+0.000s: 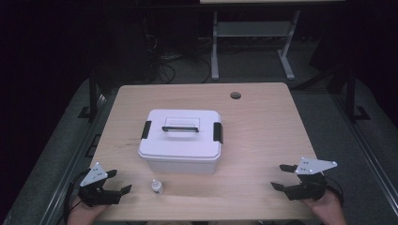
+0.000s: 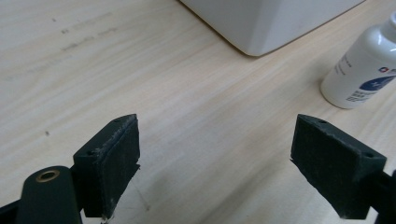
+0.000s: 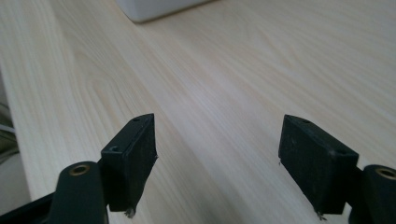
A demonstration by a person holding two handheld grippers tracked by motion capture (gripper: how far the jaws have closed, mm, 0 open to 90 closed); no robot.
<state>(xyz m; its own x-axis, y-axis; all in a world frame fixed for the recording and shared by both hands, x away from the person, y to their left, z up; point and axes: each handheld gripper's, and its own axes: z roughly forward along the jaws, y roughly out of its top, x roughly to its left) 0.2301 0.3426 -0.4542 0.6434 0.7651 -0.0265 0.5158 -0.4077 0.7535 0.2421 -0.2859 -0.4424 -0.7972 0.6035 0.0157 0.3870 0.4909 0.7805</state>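
A white lidded storage box with a dark handle and black side latches sits shut in the middle of the wooden table. A small white bottle stands upright in front of its left corner. My left gripper rests open at the front left edge, left of the bottle, with nothing between its jaws. In the left gripper view the bottle stands beyond the right jaw and the box corner lies farther off. My right gripper is open and empty at the front right, over bare wood.
A round cable hole sits near the table's far edge. Beyond the table a grey metal frame stands on the dark floor with loose cables. Dark rails flank the table's sides.
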